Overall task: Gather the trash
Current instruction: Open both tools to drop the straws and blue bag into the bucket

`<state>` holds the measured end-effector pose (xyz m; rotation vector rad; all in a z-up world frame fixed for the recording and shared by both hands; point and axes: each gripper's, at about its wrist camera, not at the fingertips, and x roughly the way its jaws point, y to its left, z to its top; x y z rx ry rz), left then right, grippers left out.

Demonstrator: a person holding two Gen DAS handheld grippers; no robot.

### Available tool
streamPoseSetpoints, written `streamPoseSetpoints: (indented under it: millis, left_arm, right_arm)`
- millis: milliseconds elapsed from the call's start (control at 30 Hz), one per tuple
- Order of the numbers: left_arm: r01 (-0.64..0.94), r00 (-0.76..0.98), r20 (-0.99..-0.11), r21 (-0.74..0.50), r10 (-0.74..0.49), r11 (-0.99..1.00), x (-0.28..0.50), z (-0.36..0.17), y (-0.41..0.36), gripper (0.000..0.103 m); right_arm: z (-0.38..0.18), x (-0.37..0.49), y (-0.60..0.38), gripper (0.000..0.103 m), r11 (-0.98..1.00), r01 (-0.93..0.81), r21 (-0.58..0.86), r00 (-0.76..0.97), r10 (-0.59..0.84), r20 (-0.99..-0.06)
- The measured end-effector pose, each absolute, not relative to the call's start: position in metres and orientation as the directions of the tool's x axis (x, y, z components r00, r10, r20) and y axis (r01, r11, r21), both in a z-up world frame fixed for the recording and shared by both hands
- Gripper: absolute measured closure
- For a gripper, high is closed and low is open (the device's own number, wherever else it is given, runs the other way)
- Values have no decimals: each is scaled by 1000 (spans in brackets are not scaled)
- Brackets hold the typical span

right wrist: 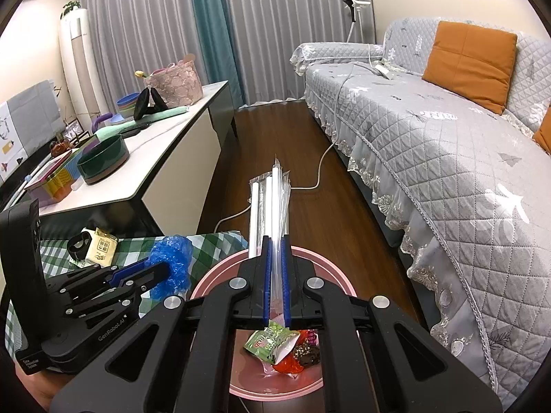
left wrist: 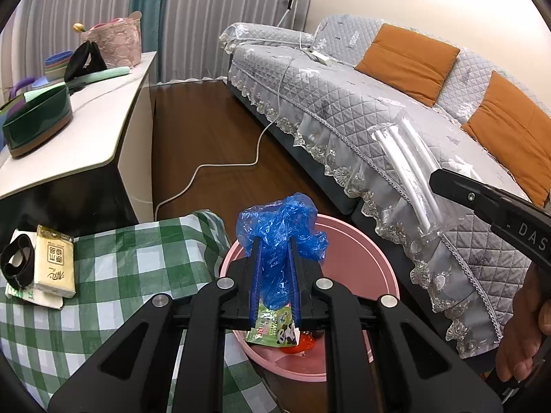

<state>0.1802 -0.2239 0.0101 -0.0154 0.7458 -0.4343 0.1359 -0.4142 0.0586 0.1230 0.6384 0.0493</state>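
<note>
1. On the body of our left gripper (right wrist: 162, 270), seen from the right wrist camera, we read "GenRobot.AI"; a smaller label lower down is too tiny to make out. On the side of our right gripper (left wrist: 435, 175), seen from the left wrist camera, only the letters "DAS" show.
2. Our left gripper (left wrist: 275, 265) is clamped on a crumpled blue plastic bag (left wrist: 280, 230); the bag bulges out ahead of and above the blue fingers (left wrist: 255, 275).
3. Our right gripper (right wrist: 275, 275) is pinched nearly closed on a clear packet of white straws (right wrist: 267, 206), which sticks straight out ahead of the tips.
4. Directly below and just ahead of both grippers sits a pink bin (left wrist: 344, 241). Inside it lies a green snack wrapper (right wrist: 270, 342) with a panda picture and red Chinese characters we cannot read, next to a red wrapper (right wrist: 287, 366).
5. To the left of the left gripper, on the green checked surface (left wrist: 120, 275), a yellowish tissue pack (left wrist: 55, 263) carries Chinese writing, touching a black strap loop (left wrist: 17, 263).
6. The right gripper reaches in from the right of the left one, pointing up and leftward, with our hand (left wrist: 527, 327) gripping the handle. The left gripper lies to the left of the right one, angled toward the bin.
7. A grey quilted sofa (right wrist: 430, 130) runs to the right of both grippers.
</note>
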Motion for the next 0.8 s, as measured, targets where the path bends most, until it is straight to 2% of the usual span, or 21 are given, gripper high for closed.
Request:
streamPoseSetpoints:
  millis: [100, 133, 167, 200, 233, 267, 300, 433, 800]
  left_arm:
    - [386, 644, -656, -165, -393, 908, 179, 10, -227, 89]
    - [388, 643, -657, -165, -395, 907, 178, 10, -228, 89]
    - [389, 641, -658, -165, -395, 906, 178, 10, -229, 85]
    - [390, 637, -661, -168, -397, 905, 178, 10, -229, 73]
    - [388, 635, -662, -171, -397, 906, 177, 10, -229, 65]
    - [381, 641, -659, -171, -393, 909, 176, 11, -228, 53]
    - [375, 649, -654, -170, -389, 911, 174, 12, -227, 52]
    - [363, 654, -655, -169, -380, 916, 170, 12, -221, 52]
    - [332, 675, -647, -163, -355, 929, 154, 20, -188, 52]
  right_arm:
    - [59, 136, -414, 97, 992, -4, 127, 803, 79, -591]
    - [59, 136, -414, 94, 992, -1, 127, 803, 76, -592]
    - [60, 136, -414, 94, 992, 4, 125, 803, 71, -592]
    - [60, 136, -415, 90, 992, 10, 123, 802, 66, -593]
    - [60, 136, -416, 80, 992, 15, 123, 800, 62, -596]
    - [59, 137, -417, 75, 992, 18, 127, 798, 62, -599]
    - [59, 136, -417, 67, 992, 20, 127, 799, 60, -598]
    - [60, 134, -417, 60, 992, 26, 122, 803, 52, -594]
    - [68, 132, -404, 59, 991, 15, 131, 815, 64, -576]
